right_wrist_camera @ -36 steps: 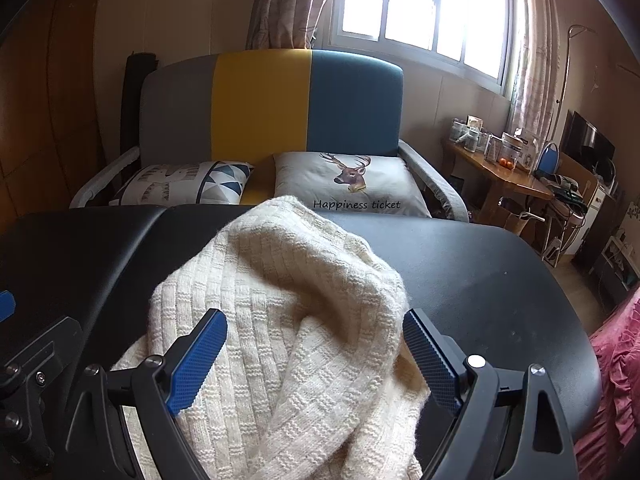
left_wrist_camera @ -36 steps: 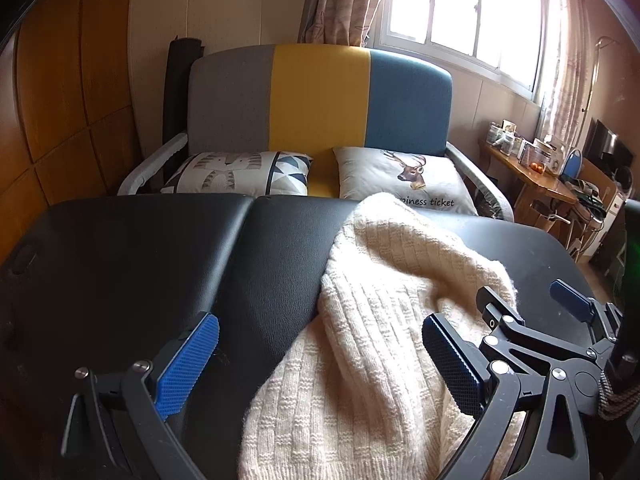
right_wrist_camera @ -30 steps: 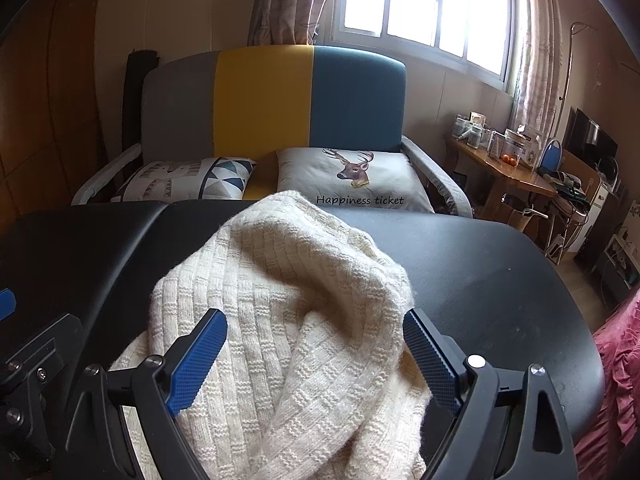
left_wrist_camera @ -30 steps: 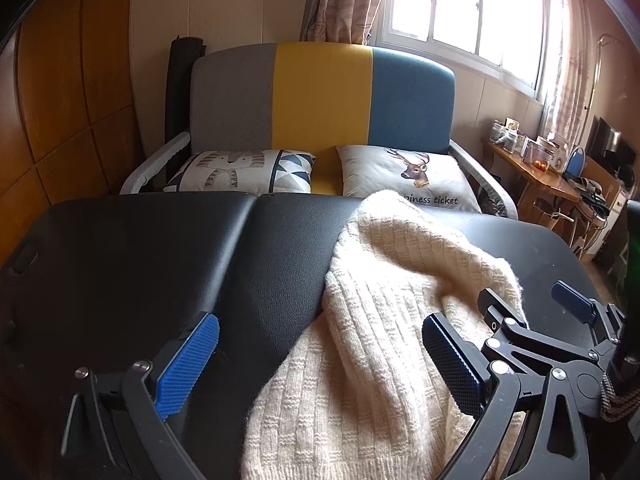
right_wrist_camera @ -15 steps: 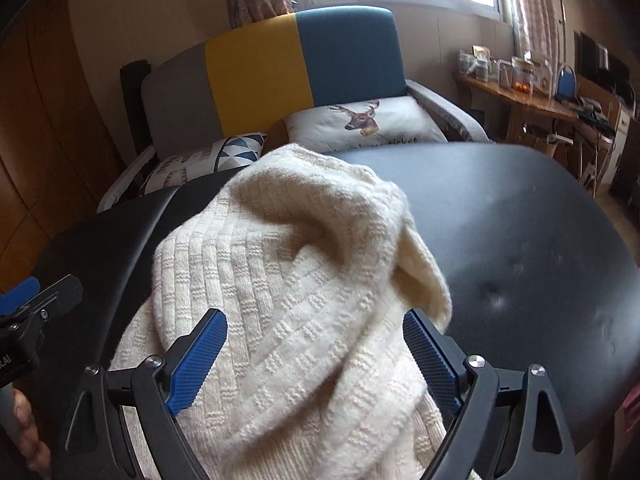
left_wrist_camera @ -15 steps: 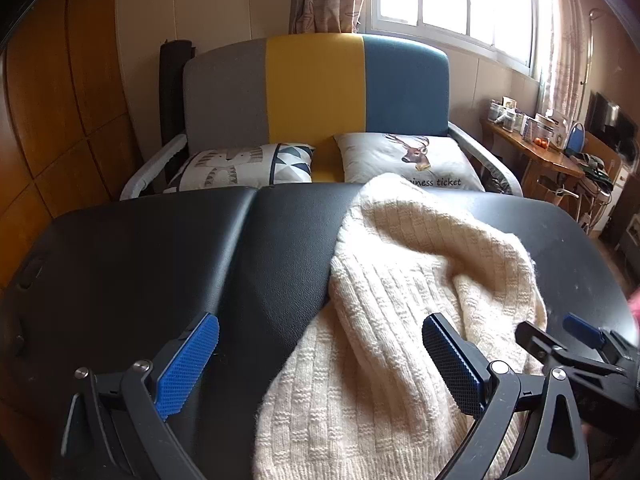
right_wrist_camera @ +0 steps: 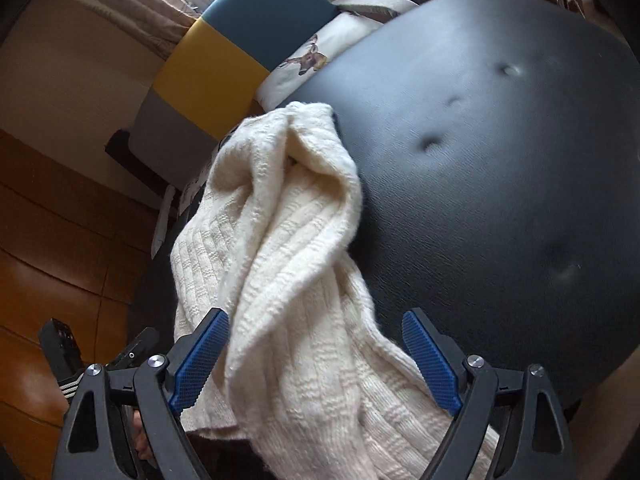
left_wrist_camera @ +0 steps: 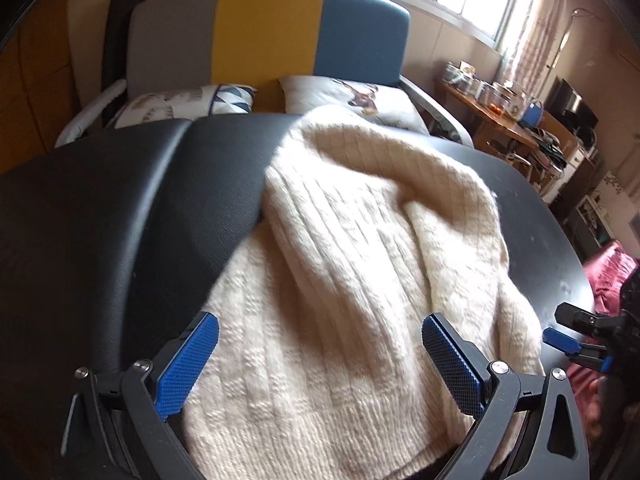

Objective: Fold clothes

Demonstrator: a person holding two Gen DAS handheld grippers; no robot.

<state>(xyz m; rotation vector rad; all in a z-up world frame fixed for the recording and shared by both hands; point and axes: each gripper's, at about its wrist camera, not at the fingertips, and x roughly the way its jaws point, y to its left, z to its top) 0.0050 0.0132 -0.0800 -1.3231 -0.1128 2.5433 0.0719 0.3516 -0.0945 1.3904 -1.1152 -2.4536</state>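
Black padded table [left_wrist_camera: 120, 208] fills the foreground, with a grey, yellow and blue sofa [left_wrist_camera: 268, 28] behind it at 12 o'clock and a cluttered desk [left_wrist_camera: 504, 120] under the window at 2 o'clock. On the table lies the sweater [left_wrist_camera: 360, 248], a cream knit heap, bunched and unfolded, spreading from the middle toward 6 o'clock.

Half a second ago both cameras sat level and looked straight at the sofa. Now the left gripper [left_wrist_camera: 320, 354] has come down and forward, so the sweater fills the span between its jaws; they stand wide apart and hold nothing. The right gripper [right_wrist_camera: 316, 354] has rolled hard: in its view the sofa has swung to 11 o'clock and the table tilts across 1 to 3 o'clock. Its jaws are spread too, with a twisted ridge of knit running up between them from 6 to 12 o'clock, not pinched. In the left view the right gripper has dropped to 4 o'clock, off the sweater's edge.

Judging by this, both tools are closing in on the near hem for a first grasp; no fold has been made yet. The thick, loose knit will likely sag and drag when lifted.
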